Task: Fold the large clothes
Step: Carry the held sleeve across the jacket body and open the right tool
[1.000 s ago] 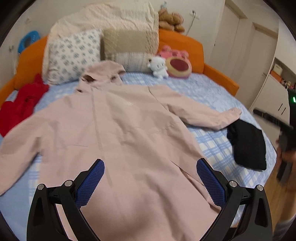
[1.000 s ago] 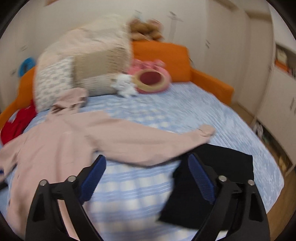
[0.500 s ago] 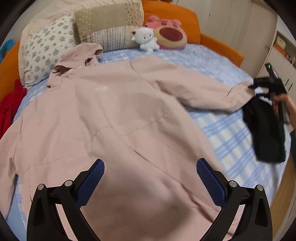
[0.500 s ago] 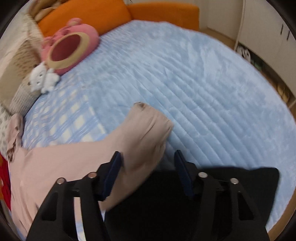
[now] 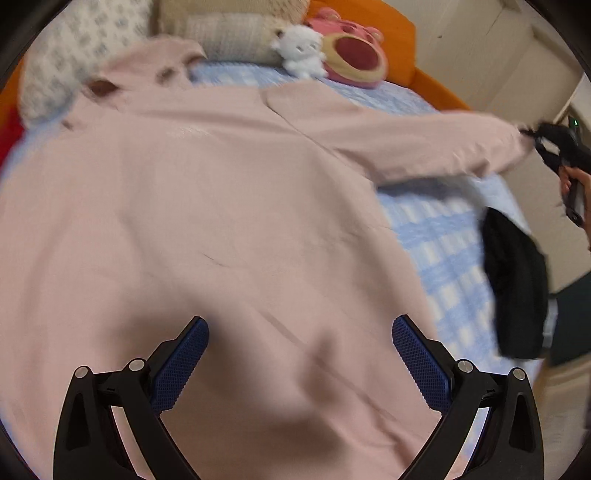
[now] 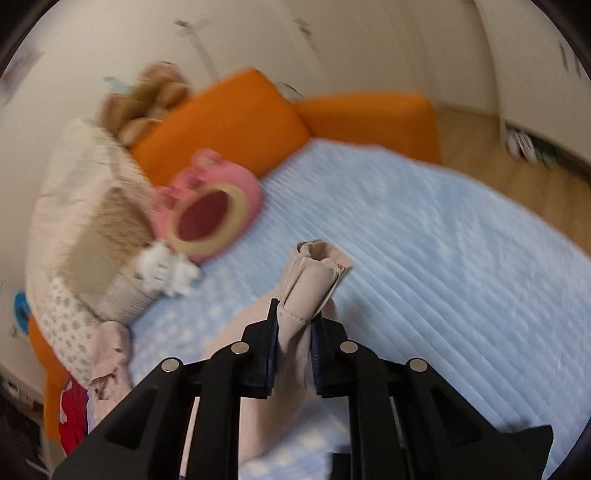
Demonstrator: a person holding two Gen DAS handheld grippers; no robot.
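Note:
A large pink hooded jacket (image 5: pixel 221 203) lies spread flat on the blue bed cover (image 6: pixel 424 240), hood toward the pillows. My left gripper (image 5: pixel 300 323) hovers open just above the jacket's lower body, with nothing between its blue pads. My right gripper (image 6: pixel 295 314) has its jaws closing, and the pads press on the jacket's right sleeve (image 6: pixel 295 325) just behind the gathered cuff (image 6: pixel 317 262). In the left wrist view that sleeve (image 5: pixel 406 136) stretches out to the right, raised off the bed, to the right gripper (image 5: pixel 532 134) in a person's hand.
A black garment (image 5: pixel 517 280) lies at the bed's right edge. Pillows (image 5: pixel 229 33), a white plush (image 5: pixel 299 48) and a pink plush (image 6: pixel 214 218) sit at the head. A red garment (image 6: pixel 74 417) lies far left. An orange bed frame (image 6: pixel 229 122) borders the mattress, with wooden floor (image 6: pixel 517 177) beyond.
The right gripper swung onto the sleeve cuff, closed on it and lifted the sleeve off the bed. The left gripper dropped lower and closer over the jacket body, staying open.

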